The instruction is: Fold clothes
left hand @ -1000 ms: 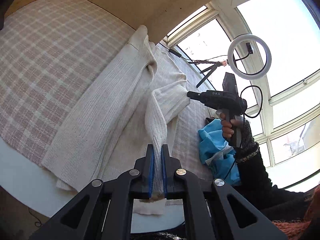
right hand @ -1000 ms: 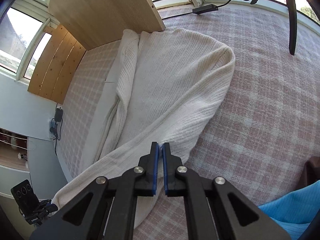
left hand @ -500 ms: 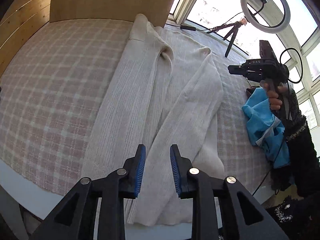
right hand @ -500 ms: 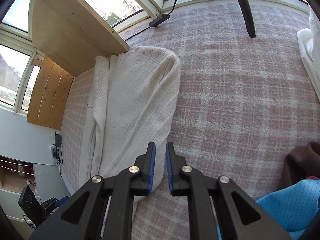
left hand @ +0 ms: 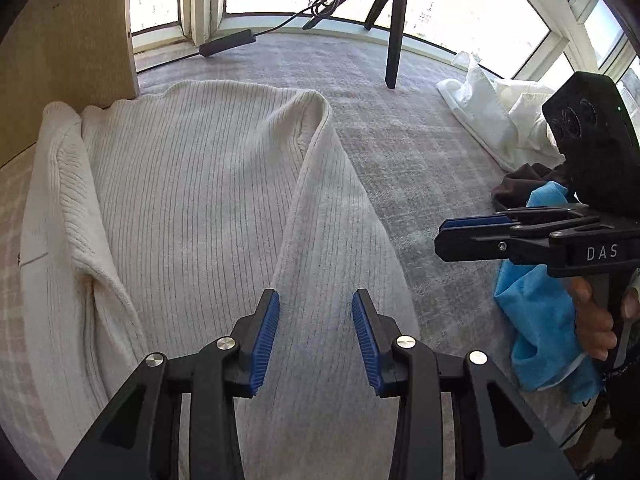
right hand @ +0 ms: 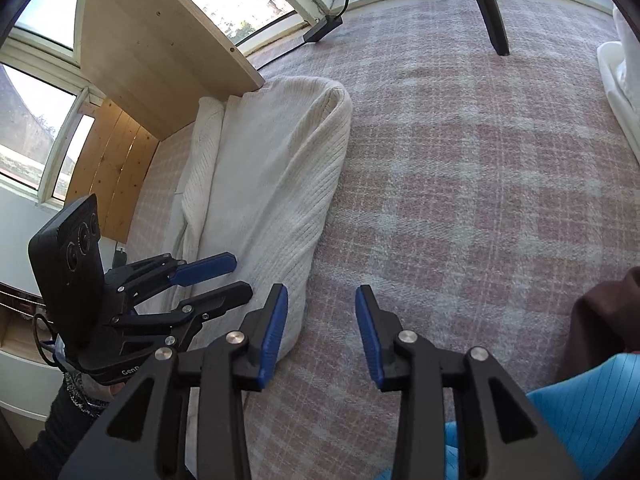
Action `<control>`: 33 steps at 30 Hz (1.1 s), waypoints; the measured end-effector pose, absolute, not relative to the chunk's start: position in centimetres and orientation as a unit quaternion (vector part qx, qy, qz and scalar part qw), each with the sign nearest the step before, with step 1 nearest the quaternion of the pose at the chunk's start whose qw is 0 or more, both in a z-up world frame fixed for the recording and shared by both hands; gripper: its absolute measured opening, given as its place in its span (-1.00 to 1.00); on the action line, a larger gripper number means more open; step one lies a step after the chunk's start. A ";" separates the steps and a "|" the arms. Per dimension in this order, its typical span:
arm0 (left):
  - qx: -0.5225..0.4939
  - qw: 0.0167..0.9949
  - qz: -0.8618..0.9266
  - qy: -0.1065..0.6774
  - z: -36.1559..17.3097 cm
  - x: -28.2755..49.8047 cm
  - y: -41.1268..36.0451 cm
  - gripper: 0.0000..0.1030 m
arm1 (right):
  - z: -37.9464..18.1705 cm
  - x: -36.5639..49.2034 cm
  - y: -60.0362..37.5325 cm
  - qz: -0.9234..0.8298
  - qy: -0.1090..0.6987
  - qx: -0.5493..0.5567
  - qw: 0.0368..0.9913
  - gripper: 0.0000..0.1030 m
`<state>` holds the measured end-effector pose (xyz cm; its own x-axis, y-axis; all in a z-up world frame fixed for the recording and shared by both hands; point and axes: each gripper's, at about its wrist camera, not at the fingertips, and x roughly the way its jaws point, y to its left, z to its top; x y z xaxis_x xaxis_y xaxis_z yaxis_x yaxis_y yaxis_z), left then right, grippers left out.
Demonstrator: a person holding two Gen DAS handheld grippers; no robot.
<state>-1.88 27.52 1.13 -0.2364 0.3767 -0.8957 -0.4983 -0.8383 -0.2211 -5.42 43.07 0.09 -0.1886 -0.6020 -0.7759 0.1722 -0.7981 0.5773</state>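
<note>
Surface: checked blanket (right hand: 460,184) on a bed by bright windows.
Left gripper (left hand: 316,336): jaws wide apart, holding nothing, hovering over the folded-in sleeve (left hand: 332,216).
Right gripper (right hand: 322,328): jaws wide apart, empty, over bare blanket just right of the sweater's edge.
Sweater (left hand: 192,184): cream ribbed knit, flat ahead of both grippers, both sleeves laid inward.
Beyond: blue garment (left hand: 544,312) to the left gripper's right.
Advice: for any further fold, pinch both layers at matching corners and lift evenly so the sleeves stay tucked.

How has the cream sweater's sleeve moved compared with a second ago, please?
Yes. The sleeve was lifted in the shut left gripper; now released, it lies flat across the sweater, running from the wooden board side toward the camera.
</note>
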 end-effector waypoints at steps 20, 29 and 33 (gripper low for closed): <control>-0.516 0.238 0.823 -0.013 3.4 -6.1 20.5 -0.94 | 0.9 -4.8 40.3 -0.766 -0.134 0.565 0.278 -0.32; -0.525 0.242 0.816 -0.017 2.6 -6.1 19.9 -0.94 | 0.6 -4.8 35.7 -0.768 -0.060 0.553 0.318 -0.15; -0.527 0.232 0.818 -0.002 3.2 -5.8 20.0 -0.90 | 0.0 -5.2 35.3 -0.772 -0.042 0.554 0.308 -0.20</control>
